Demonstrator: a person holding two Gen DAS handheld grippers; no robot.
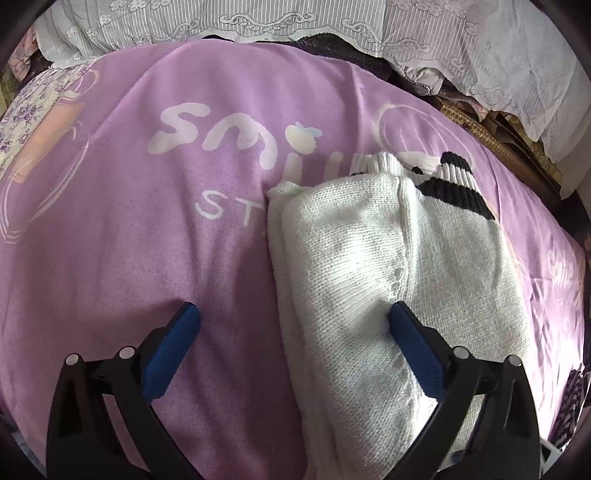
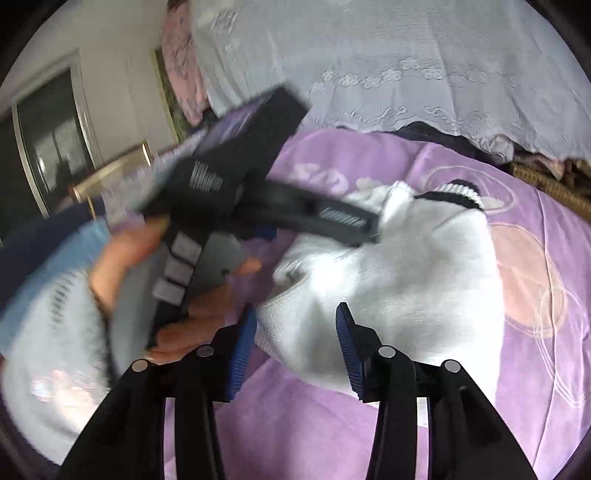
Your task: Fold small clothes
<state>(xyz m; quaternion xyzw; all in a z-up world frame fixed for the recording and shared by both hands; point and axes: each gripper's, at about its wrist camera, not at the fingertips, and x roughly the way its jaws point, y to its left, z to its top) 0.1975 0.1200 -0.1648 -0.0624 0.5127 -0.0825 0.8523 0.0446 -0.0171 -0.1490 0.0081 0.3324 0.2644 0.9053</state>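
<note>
A white knit sweater (image 1: 369, 280) with black stripes at its far cuff lies folded on a purple blanket (image 1: 147, 221). My left gripper (image 1: 291, 314) is open wide and straddles the sweater's left edge. Its right finger (image 1: 400, 321) rests on the knit and its left one hovers over the blanket. In the right wrist view, my right gripper (image 2: 295, 317) is open at the sweater's (image 2: 406, 273) near corner. The cloth bulges between its fingers without being pinched. A person's hand (image 2: 207, 310) holds the left gripper (image 2: 317, 236) over the sweater's far side.
White lace-trimmed bedding (image 1: 295, 22) is heaped along the far edge of the blanket. A woven mat (image 1: 491, 140) shows at the right. Floral fabric (image 1: 26, 107) lies at the left. A pale blue sleeve (image 2: 55, 295) and a window (image 2: 48, 140) fill the left of the right wrist view.
</note>
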